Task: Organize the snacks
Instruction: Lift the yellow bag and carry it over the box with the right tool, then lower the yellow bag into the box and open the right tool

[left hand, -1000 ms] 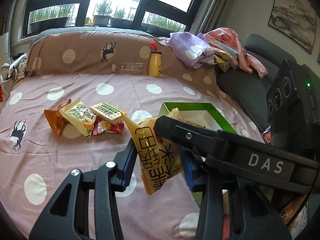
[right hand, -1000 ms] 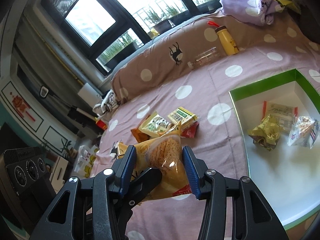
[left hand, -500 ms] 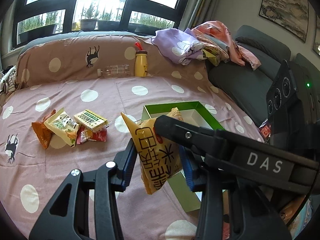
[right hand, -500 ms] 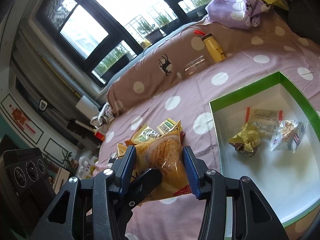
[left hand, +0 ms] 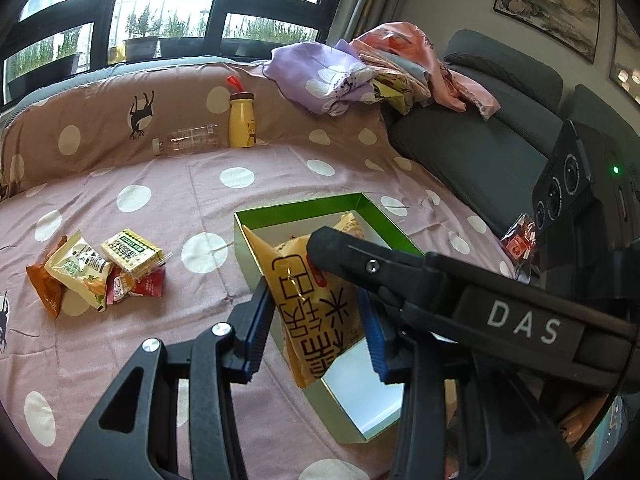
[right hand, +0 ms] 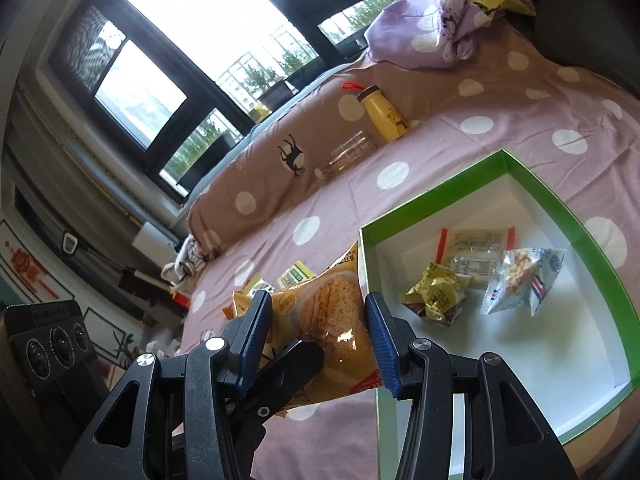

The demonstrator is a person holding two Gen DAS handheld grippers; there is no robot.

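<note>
Snack bag (left hand: 316, 300): yellow-orange, bold dark characters, noodle-cake picture, hanging over the near edge of the green box (left hand: 396, 232).
Left hand-held gripper (left hand: 316, 332): clamping the bag.
Right hand-held gripper (right hand: 320, 332): also clamping it.
Bed (left hand: 192, 184): lying beneath.

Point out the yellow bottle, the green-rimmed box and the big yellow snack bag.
yellow bottle (left hand: 241, 126), left wrist view, middle of its body.
green-rimmed box (right hand: 436, 196), right wrist view, its far green rim.
big yellow snack bag (left hand: 316, 312), left wrist view, its printed face.

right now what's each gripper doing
left gripper: shut on the yellow noodle snack bag.
right gripper: shut on the same bag.
</note>
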